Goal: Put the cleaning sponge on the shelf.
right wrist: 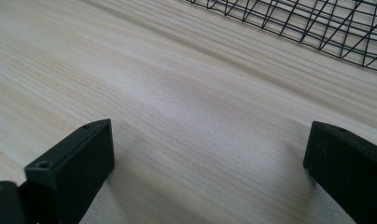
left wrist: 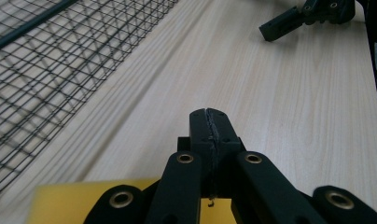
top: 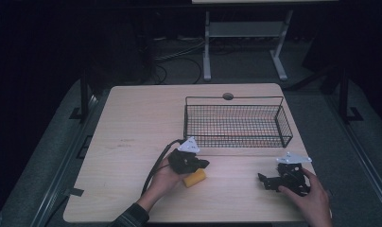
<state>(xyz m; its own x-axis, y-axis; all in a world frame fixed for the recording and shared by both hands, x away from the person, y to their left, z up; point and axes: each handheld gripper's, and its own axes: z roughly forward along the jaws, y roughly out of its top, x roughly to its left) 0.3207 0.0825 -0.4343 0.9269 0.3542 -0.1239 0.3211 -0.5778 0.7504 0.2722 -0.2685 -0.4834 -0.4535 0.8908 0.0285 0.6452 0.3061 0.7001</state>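
The pale wood worktop [top: 132, 137] lies lit in a dark room, its left half bare from near edge to far edge. A black wire basket [top: 237, 122] stands on the right half toward the far edge, its long side running along that edge, with a strip of bare wood between it and the right edge.

The person's left forearm comes in from the near edge at a slant, sleeve at the rim, and the left hand [top: 164, 178] wraps the left hand-held gripper [top: 203, 164] from below, pointing it toward the right edge. Its jaws are pressed together with nothing between them, as the left gripper view shows. A yellow block [top: 194, 178] lies on the worktop just under and beside this tool, on the near side, roughly midway along the near edge.

The right hand [top: 312, 198] sits at the near right corner and holds the right hand-held gripper [top: 261, 179] low over the wood, pointing toward the left edge. Its jaws stand wide apart over bare wood. Open worktop separates the two tools, and the basket's near wall stands just beyond both.
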